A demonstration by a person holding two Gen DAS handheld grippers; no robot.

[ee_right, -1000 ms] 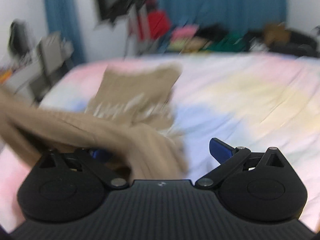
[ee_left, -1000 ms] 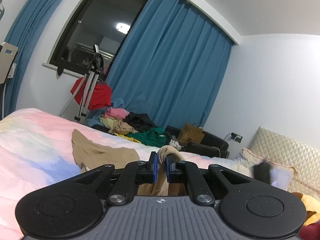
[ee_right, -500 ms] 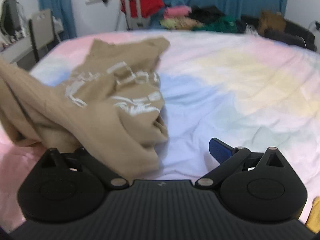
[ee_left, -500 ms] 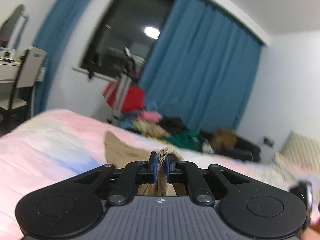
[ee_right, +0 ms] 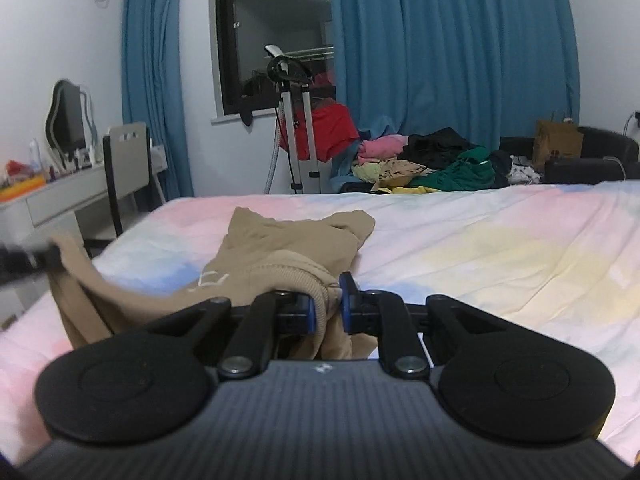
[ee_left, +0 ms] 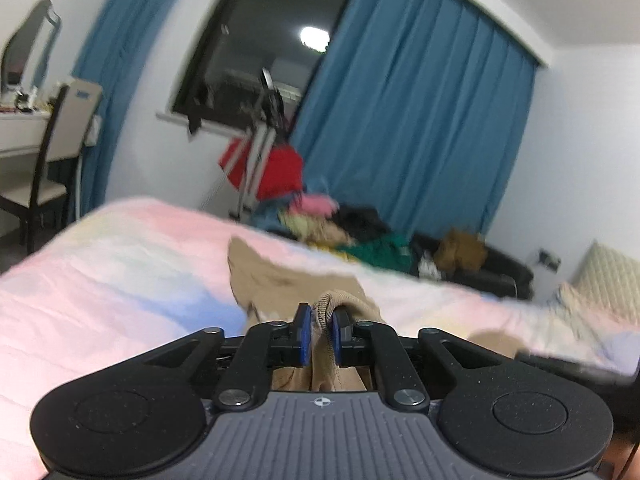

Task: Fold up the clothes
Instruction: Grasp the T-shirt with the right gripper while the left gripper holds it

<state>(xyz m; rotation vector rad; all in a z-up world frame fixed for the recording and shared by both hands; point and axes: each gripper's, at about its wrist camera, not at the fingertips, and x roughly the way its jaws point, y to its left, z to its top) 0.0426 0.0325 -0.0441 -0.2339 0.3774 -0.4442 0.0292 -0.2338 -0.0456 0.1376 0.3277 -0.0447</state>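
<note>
Closing from wide open, the right gripper (ee_right: 327, 304) is now clamped on the tan sweatshirt's (ee_right: 288, 248) ribbed edge; its other ribbed edge is pinched, jaws easing apart, by the left gripper (ee_left: 319, 330), near the bed's (ee_right: 480, 248) left edge.

tan sweatshirt (ee_right: 288, 248) | crumpled, white print | ribbed edges lifted off bed (ee_right: 500, 248)
</note>
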